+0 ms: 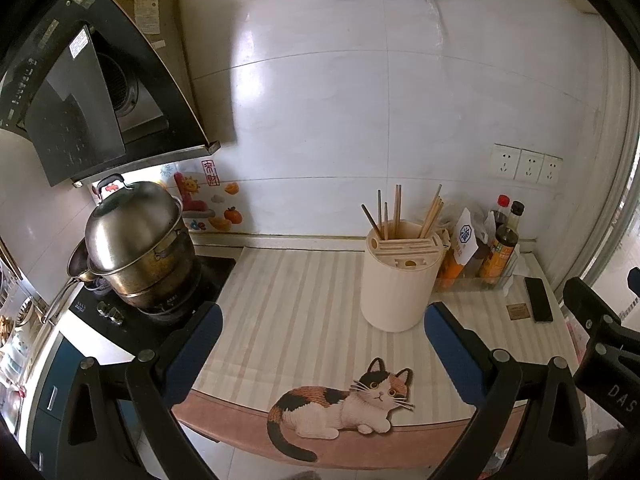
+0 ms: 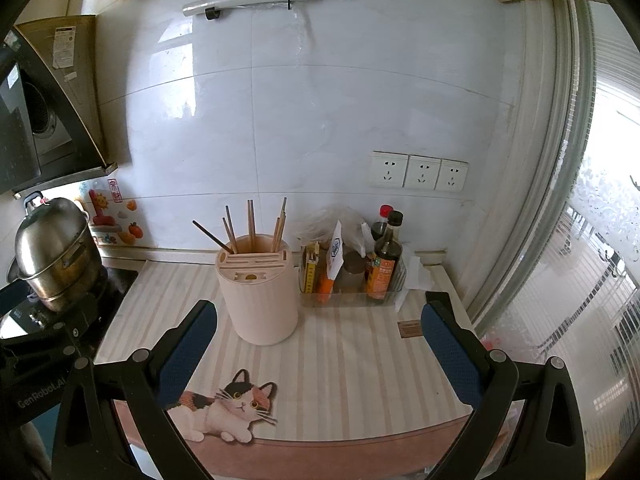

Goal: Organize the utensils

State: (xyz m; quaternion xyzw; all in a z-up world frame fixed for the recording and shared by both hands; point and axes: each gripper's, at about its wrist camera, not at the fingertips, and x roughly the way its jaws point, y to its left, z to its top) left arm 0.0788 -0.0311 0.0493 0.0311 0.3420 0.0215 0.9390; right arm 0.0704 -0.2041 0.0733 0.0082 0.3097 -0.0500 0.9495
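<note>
Both grippers, left (image 1: 323, 322) and right (image 2: 319, 318), hang with jaws released and empty above the desk (image 2: 360, 360), facing the holder (image 2: 258, 288) where chopsticks (image 2: 251, 224) stand splayed. A careless reach could tip the holder or knock the bottles (image 2: 384, 260) beside it. "GenRobot.AI" reads on the left gripper's body.

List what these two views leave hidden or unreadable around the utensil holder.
- Chopsticks: lower ends hidden inside the utensil holder, both views.
- Sauce bottles: labels too small to read.
- Phone: left wrist view only; absent from the right view.
- Pot: contents hidden by its lid.
</note>
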